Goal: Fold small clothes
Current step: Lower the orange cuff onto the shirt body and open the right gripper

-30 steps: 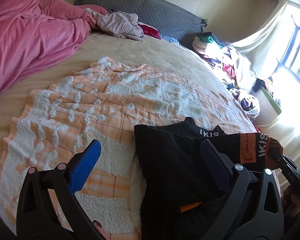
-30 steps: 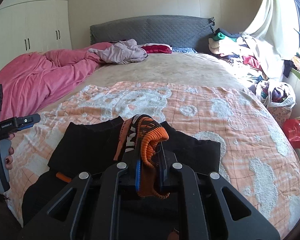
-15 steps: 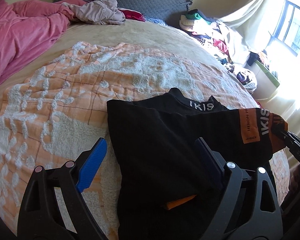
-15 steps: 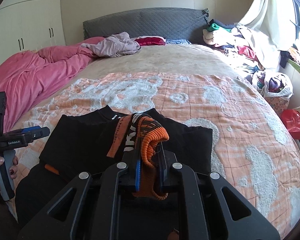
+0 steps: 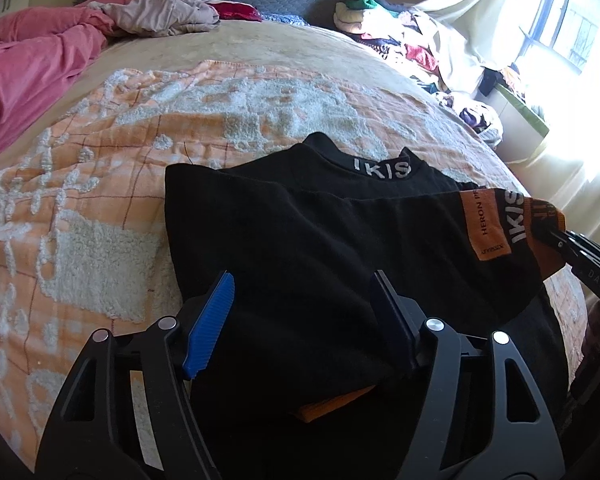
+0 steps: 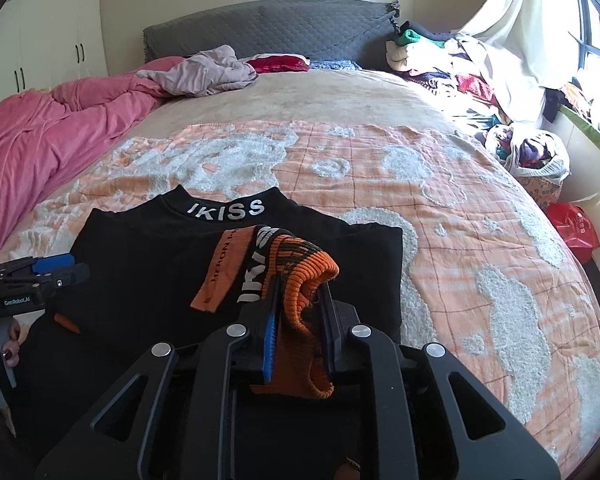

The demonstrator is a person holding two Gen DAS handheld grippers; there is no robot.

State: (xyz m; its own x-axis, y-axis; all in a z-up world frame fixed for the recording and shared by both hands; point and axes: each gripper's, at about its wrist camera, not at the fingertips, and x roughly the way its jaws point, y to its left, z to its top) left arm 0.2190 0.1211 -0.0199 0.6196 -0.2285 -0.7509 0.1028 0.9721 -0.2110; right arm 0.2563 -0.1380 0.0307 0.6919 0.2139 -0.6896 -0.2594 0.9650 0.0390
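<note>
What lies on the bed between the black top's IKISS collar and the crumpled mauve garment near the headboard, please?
In the right wrist view, only bedding: the orange-and-white blanket, then bare beige sheet, between the collar and the mauve garment.

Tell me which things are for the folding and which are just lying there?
For the folding:
- black top
- its orange cuff, pinched in the right hand-held gripper
- left hand-held gripper, open over the top

Just lying about:
- pink duvet
- lilac garment
- clothes pile
- red bag
</note>
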